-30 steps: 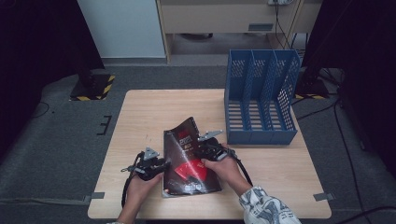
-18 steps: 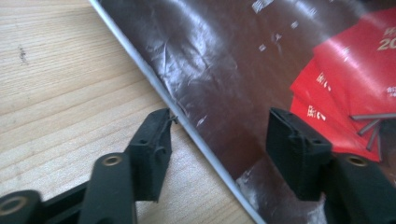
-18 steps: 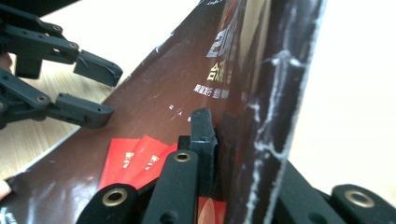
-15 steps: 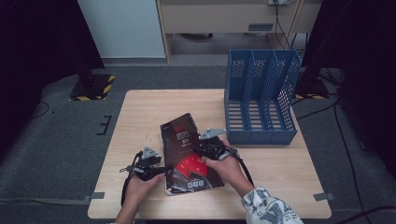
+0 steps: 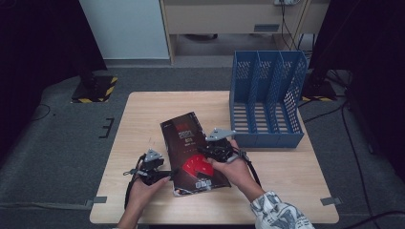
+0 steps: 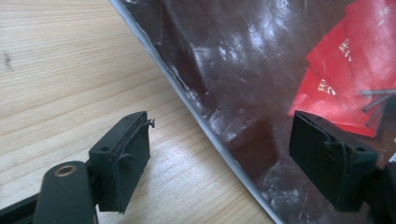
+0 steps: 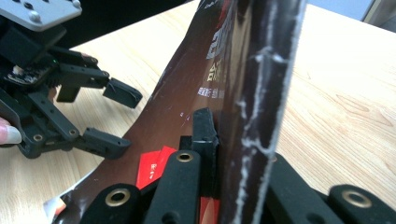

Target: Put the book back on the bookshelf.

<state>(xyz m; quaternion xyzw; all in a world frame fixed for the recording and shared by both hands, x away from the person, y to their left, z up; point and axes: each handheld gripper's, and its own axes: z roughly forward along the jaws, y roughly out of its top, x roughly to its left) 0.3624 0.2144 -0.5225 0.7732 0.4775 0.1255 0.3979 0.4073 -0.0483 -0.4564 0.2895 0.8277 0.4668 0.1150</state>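
Observation:
A dark glossy magazine (image 5: 187,143) with a red fan shape on its cover lies tilted on the wooden table (image 5: 157,107). My right gripper (image 5: 211,153) is shut on its right edge and holds that side up; in the right gripper view the jaws (image 7: 233,140) pinch the cover (image 7: 233,56). My left gripper (image 5: 167,175) sits at the magazine's near left edge. Its jaws have just been opening. In the left gripper view the left gripper (image 6: 224,140) straddles the magazine's edge (image 6: 243,70) without pressing on it. The right gripper view also shows the left gripper (image 7: 122,119) open.
A blue three-slot file rack (image 5: 267,95) stands at the table's far right, slots facing up. Bare wood (image 6: 70,70) lies left of the magazine. The table's near edge is just below both hands.
The left gripper's jaws have spread wide at the magazine's left edge. The right gripper has lifted its side, so the magazine stands more tilted and sits a little farther right.

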